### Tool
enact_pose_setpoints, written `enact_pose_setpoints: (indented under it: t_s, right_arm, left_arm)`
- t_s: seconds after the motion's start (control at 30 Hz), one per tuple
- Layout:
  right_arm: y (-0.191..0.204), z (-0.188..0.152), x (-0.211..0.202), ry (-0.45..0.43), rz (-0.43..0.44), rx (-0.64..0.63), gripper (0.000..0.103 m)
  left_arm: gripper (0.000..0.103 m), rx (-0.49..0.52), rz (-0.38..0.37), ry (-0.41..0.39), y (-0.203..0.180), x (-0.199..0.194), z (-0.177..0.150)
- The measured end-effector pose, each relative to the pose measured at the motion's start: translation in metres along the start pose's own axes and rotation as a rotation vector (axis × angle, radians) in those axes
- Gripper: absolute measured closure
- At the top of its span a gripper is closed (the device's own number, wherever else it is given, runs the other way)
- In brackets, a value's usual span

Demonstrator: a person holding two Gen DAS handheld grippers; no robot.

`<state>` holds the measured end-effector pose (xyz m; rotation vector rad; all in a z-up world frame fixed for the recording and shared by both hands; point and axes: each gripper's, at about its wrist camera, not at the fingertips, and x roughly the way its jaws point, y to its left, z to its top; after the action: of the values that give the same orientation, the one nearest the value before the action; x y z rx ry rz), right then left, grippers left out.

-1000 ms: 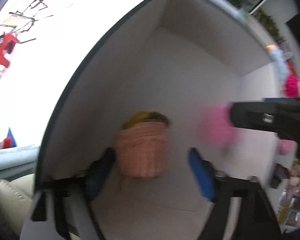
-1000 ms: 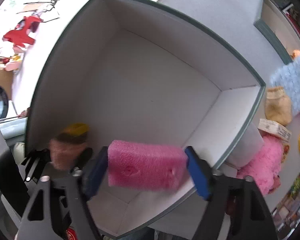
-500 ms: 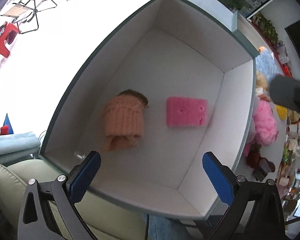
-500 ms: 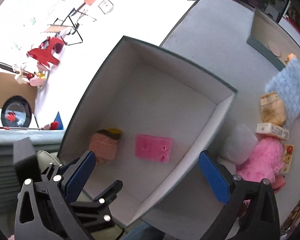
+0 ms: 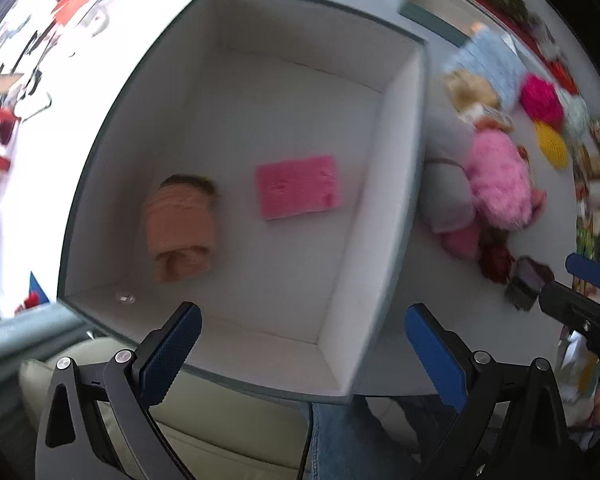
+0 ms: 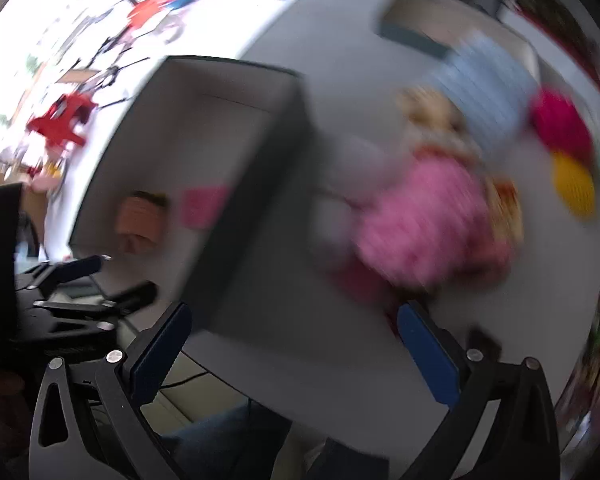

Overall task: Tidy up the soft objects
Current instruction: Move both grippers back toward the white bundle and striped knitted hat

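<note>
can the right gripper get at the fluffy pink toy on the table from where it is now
Probably yes. The right gripper is open with nothing between its fingers, and the fluffy pink toy lies on the table just ahead of it, outside the box. Only neighbouring soft things crowd its sides.

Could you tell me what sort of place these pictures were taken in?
Probably a lived-in home room or play area. A pale grey table carries plush toys such as a fluffy pink one, a cream cushioned seat sits beside it, and a red plastic chair stands behind.
</note>
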<state>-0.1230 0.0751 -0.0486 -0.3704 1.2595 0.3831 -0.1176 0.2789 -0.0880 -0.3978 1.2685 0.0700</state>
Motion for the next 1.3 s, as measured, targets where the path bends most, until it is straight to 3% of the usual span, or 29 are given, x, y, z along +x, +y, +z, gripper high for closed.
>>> enact_pose_setpoints:
  t_s: [0.27, 0.6, 0.9, 1.07, 1.3]
  right_arm:
    - [-0.100, -0.044, -0.008, -0.004, 0.004, 0.296, 0.000]
    - [-0.168, -0.086, -0.001, 0.023, 0.024, 0.447, 0.000]
    - [-0.205, -0.117, 0.007, 0.058, 0.036, 0.529, 0.000]
    - [-0.210, -0.122, 0.008, 0.064, 0.032, 0.520, 0.000]
    - [-0.219, -0.108, 0.004, 0.033, 0.034, 0.549, 0.000]
  left_arm:
    - [0.001, 0.157, 0.007, 0.005, -0.071, -0.008, 0.011]
    - [0.001, 0.213, -0.005, 0.057, -0.151, 0.018, 0.032]
    - [0.001, 0.046, -0.008, 0.029, -0.147, 0.046, 0.087]
    - [0.001, 0.058, 0.041, 0.005, -0.143, 0.058, 0.101]
    - [0.001, 0.035, 0.039, 0.018, -0.143, 0.071, 0.109]
